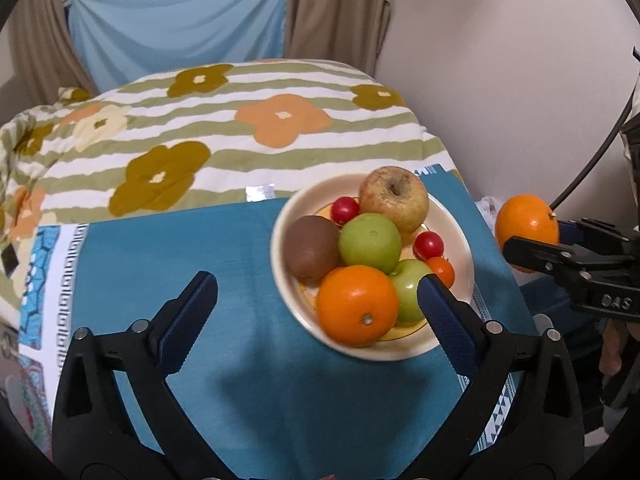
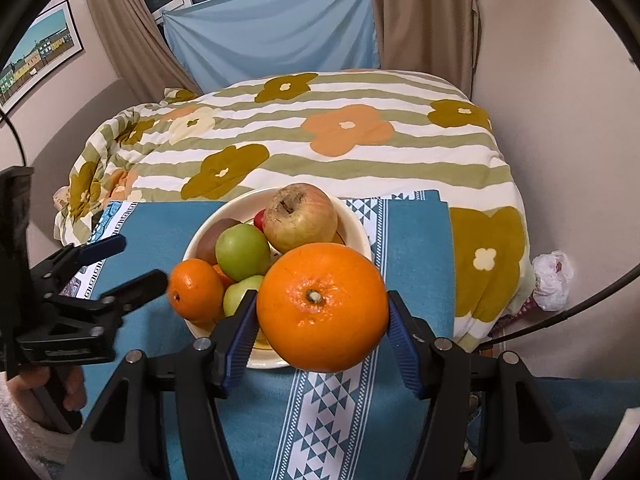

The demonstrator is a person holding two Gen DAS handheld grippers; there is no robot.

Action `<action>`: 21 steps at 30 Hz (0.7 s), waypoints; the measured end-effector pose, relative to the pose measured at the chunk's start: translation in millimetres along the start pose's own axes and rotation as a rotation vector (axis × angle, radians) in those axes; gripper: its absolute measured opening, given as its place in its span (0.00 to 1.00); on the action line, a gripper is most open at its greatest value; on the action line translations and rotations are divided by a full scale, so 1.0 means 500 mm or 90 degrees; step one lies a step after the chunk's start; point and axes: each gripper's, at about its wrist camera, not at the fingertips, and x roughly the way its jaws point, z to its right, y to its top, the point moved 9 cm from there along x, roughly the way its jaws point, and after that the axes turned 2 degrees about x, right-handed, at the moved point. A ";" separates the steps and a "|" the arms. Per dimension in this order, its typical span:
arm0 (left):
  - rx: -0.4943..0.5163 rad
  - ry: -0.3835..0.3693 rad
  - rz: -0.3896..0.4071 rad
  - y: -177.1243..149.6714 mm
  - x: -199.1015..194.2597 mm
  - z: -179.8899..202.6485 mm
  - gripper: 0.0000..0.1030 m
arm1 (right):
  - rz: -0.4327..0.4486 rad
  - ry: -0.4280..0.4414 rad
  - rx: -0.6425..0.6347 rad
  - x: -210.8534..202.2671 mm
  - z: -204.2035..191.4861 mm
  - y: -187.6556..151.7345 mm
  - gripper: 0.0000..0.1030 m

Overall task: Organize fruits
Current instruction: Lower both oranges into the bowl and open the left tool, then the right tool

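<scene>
A cream bowl [image 1: 280, 264] sits on a blue cloth [image 1: 180, 264] and holds an apple [image 1: 394, 198], a kiwi [image 1: 310, 254], two green fruits [image 1: 370, 242], an orange [image 1: 356, 304] and small red tomatoes [image 1: 428, 245]. My left gripper [image 1: 316, 304] is open and empty, just in front of the bowl's left side. My right gripper [image 2: 322, 320] is shut on a second orange [image 2: 322, 308] and holds it in the air in front of the bowl [image 2: 356, 220]. That orange also shows at the right of the left wrist view [image 1: 526, 228].
A flowered, striped blanket [image 1: 240, 132] covers the bed behind the cloth. A wall [image 1: 500, 80] stands close on the right. A crumpled plastic bag [image 2: 554, 280] lies by the bed's right edge. Curtains and a blue sheet [image 2: 272, 36] hang behind.
</scene>
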 end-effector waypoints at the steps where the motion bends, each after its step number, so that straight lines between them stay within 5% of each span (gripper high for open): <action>1: -0.002 0.007 -0.003 -0.002 -0.007 -0.007 1.00 | -0.001 0.005 -0.002 0.004 -0.004 0.003 0.56; 21: -0.077 0.092 -0.017 -0.062 -0.049 -0.096 1.00 | -0.054 0.097 0.001 0.125 -0.041 0.015 0.58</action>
